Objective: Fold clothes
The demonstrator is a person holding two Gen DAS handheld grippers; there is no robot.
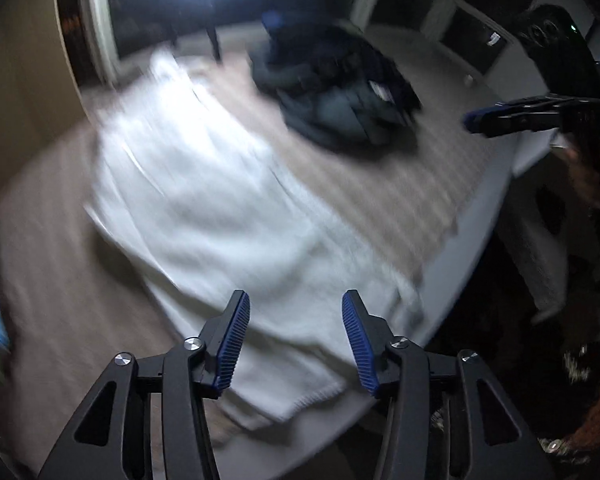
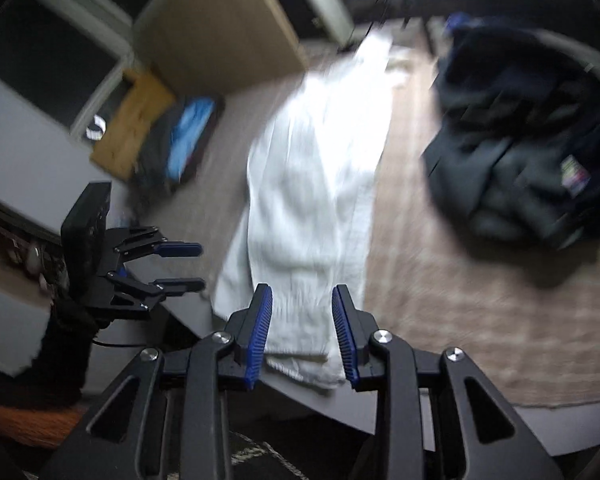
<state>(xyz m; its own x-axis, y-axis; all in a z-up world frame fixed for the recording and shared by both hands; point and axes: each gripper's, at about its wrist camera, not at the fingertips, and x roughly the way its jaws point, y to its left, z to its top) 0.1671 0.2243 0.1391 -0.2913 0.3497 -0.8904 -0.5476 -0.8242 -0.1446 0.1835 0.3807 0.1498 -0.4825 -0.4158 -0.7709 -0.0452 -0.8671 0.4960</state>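
Closest in, the left gripper (image 1: 296, 340) has its jaws apart with nothing between them, hanging just over the near end of the white garment (image 1: 228, 208). Same deal with the right gripper (image 2: 302, 332): jaws parted a bit narrower, empty, the cloth's near hem right below and ahead of it. In the right view the left gripper sits off to its left, past the desk (image 2: 300, 404) edge.

The white garment is laid out long and narrow on a beige mat (image 1: 364, 168) on the desk, running straight away from both grippers. Looks already folded lengthwise, so I'd guess a crosswise fold is next.

Further out, right of the grippers, there's a dark pile of clothes (image 2: 528, 152) still waiting. Far left, something blue (image 2: 190, 136).

What could go sideways: everything's blurry, so a rushed grab could catch only the top layer and pull the fold open. The near end also hangs over the desk edge, so a tug could slide it off.
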